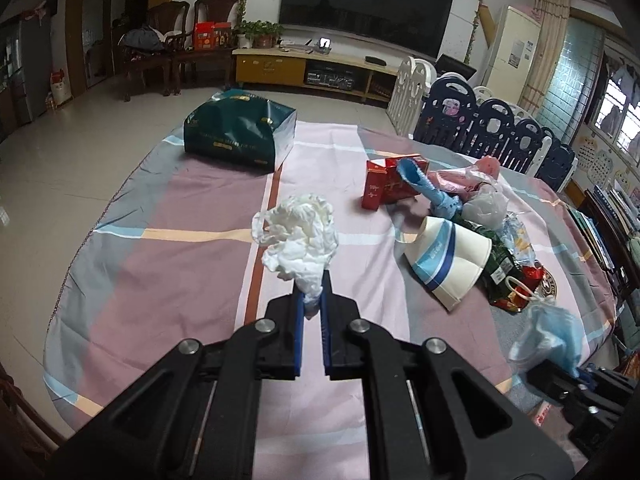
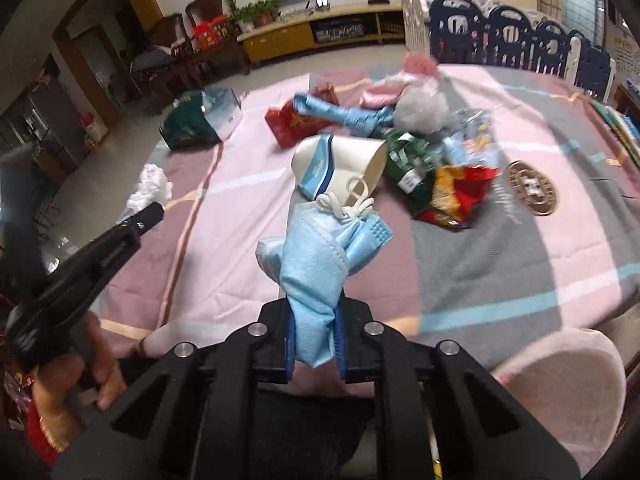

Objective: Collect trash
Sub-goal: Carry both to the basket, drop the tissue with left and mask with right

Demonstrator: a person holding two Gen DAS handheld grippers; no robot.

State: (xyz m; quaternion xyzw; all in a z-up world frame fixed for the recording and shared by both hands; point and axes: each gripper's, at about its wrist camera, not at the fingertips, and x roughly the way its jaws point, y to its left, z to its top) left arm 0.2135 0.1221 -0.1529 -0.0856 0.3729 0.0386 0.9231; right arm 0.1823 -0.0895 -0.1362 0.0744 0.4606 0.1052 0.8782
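Left wrist view: the left gripper [image 1: 311, 300] has its jaws clamped on a crumpled white tissue [image 1: 298, 236], held above the checked tablecloth [image 1: 192, 216]. Bare cloth runs left toward the table's rounded edge, with a green box [image 1: 240, 128] at the far side. Right wrist view: the right gripper [image 2: 314, 334] pinches a blue face mask [image 2: 316, 256]. Ahead, trash crowds together: paper cup [image 2: 340, 168], red cartons [image 2: 292, 122], snack wrappers [image 2: 452, 192]. Open cloth lies to the right.

Crumpled white tissue [image 1: 298, 236] pinched in left claw [image 1: 311, 300], blue face mask [image 2: 320, 256] in right claw [image 2: 314, 320]
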